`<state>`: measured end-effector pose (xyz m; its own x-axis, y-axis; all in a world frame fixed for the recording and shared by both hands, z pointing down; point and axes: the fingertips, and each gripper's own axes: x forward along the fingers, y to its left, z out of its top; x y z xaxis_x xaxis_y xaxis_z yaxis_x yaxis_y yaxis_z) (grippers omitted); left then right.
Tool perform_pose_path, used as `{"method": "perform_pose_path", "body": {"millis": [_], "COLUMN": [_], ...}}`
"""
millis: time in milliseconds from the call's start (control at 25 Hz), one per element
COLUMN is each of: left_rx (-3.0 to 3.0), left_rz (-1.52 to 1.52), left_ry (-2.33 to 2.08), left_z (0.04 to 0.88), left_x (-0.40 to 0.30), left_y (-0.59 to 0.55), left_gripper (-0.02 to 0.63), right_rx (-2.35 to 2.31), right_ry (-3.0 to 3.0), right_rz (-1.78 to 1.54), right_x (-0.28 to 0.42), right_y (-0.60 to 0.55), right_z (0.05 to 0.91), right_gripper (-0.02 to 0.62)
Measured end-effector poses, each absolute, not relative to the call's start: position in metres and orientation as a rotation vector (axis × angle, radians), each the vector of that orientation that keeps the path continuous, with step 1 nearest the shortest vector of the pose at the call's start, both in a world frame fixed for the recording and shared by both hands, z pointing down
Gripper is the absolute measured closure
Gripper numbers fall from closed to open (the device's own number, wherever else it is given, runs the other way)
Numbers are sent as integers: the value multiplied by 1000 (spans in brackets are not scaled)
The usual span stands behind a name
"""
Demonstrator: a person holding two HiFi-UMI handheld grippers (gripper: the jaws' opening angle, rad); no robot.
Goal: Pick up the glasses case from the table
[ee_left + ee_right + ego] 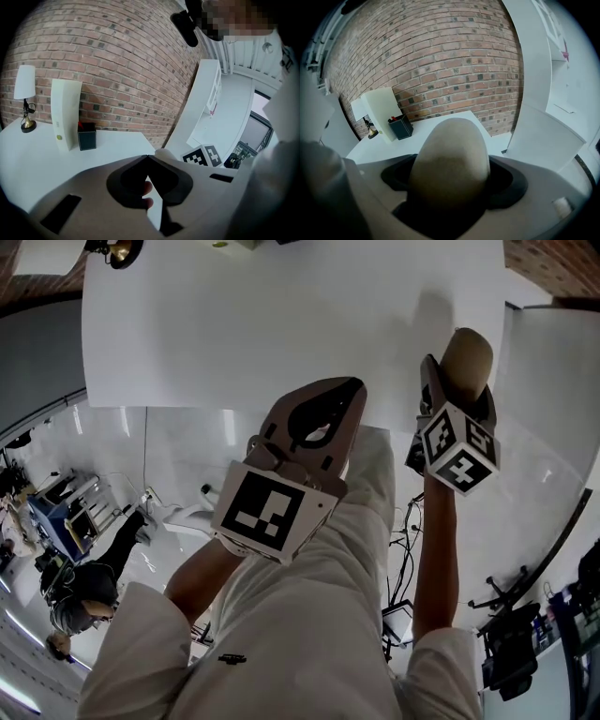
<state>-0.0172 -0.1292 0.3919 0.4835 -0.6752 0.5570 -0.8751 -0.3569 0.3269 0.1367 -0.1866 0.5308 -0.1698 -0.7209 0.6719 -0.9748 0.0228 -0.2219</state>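
Right tool (pixel 457 390): jaws clamped on either side of the glasses case, gripping its lower body; held above the worktop, clear of it.
Glasses case (pixel 467 356): tan, rounded, egg-like end pointing forward out of the right tool; in the right gripper view it (pixel 450 159) fills the space between the jaws and is lifted off the worktop.
Left tool (pixel 352 388): jaws together, tips meeting; nothing between them; held just left of the right tool, also above the worktop.
Left tool, own view (pixel 147 157): tips touch at a point; a fingertip (pixel 147 189) shows through the opening behind them.
Worktop (pixel 234 324): white, bare beneath both tools.
Lamp (pixel 24 96): white shade, brass foot; far left corner of the worktop.
White upright panel (pixel 65 112): stands near the brick wall, right of the lamp.
Dark box (pixel 87 136): small, square, just beside the panel, red item inside.
Brick wall (pixel 440 56): behind the worktop.
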Motion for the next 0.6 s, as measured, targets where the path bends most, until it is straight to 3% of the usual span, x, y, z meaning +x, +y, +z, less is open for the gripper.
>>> {"method": "perform_pose_path", "body": {"millis": [600], "left_rx": [2192], "left_rz": [365], "left_ry": [-1340], "left_z": [336], "left_x": [-40], "left_y": [-108], "left_gripper": [598], "right_rx": [1703], "right_ry": [-2078], "right_rz": [747], "right_x": [134], "right_y": [-166], "right_z": [432], "right_gripper": [149]}}
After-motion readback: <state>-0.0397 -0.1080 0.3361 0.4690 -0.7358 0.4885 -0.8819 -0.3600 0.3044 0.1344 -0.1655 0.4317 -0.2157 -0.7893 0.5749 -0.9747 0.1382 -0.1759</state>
